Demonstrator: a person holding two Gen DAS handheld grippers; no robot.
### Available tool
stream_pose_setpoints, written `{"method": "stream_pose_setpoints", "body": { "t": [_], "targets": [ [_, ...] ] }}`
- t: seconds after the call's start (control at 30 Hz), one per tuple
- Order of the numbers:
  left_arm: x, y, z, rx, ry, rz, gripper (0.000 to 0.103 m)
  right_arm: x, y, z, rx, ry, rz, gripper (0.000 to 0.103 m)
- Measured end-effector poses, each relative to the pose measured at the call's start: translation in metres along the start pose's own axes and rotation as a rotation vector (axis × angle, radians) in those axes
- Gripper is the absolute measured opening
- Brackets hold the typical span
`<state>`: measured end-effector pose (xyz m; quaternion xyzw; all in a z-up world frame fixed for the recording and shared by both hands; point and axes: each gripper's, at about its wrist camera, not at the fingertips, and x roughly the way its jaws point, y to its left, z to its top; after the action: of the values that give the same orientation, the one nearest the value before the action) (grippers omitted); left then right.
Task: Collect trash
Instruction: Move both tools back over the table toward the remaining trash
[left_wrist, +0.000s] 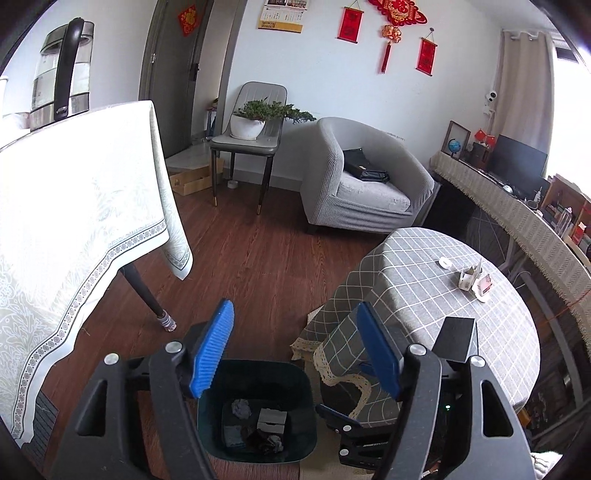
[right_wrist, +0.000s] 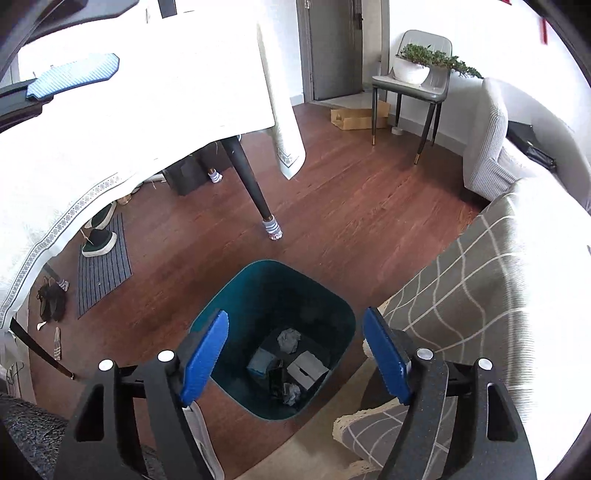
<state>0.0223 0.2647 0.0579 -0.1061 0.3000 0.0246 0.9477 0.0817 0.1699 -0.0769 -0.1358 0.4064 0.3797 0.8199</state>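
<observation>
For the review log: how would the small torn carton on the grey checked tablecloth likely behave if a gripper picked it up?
The small torn carton looks like thin card with its top ripped open, so it would probably be light and crush under firm pinching. It stands upright on the soft grey checked tablecloth, so a sideways nudge would likely tip it rather than slide it.

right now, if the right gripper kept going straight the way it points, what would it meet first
Most likely the inside of the teal bin. The right gripper is open and empty, aimed down into the bin's mouth, so it would reach the crumpled paper and small box at the bottom. Depth is uncertain.
</observation>
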Motion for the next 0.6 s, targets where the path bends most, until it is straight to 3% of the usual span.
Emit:
{"method": "stream_pose_setpoints", "body": {
  "t": [0.27, 0.6],
  "targets": [
    [0.007, -0.038, 0.007, 0.036, -0.013, -0.037, 0.078, -0.049, -0.033, 0.006, 0.053, -0.095, -0.008, 0.072],
    [0.027, -0.105, 0.013, 0.127, -0.008, -0.101, 0.078, -0.089, -0.097, -0.006, 0.137, -0.129, -0.100, 0.070]
  ]
}}
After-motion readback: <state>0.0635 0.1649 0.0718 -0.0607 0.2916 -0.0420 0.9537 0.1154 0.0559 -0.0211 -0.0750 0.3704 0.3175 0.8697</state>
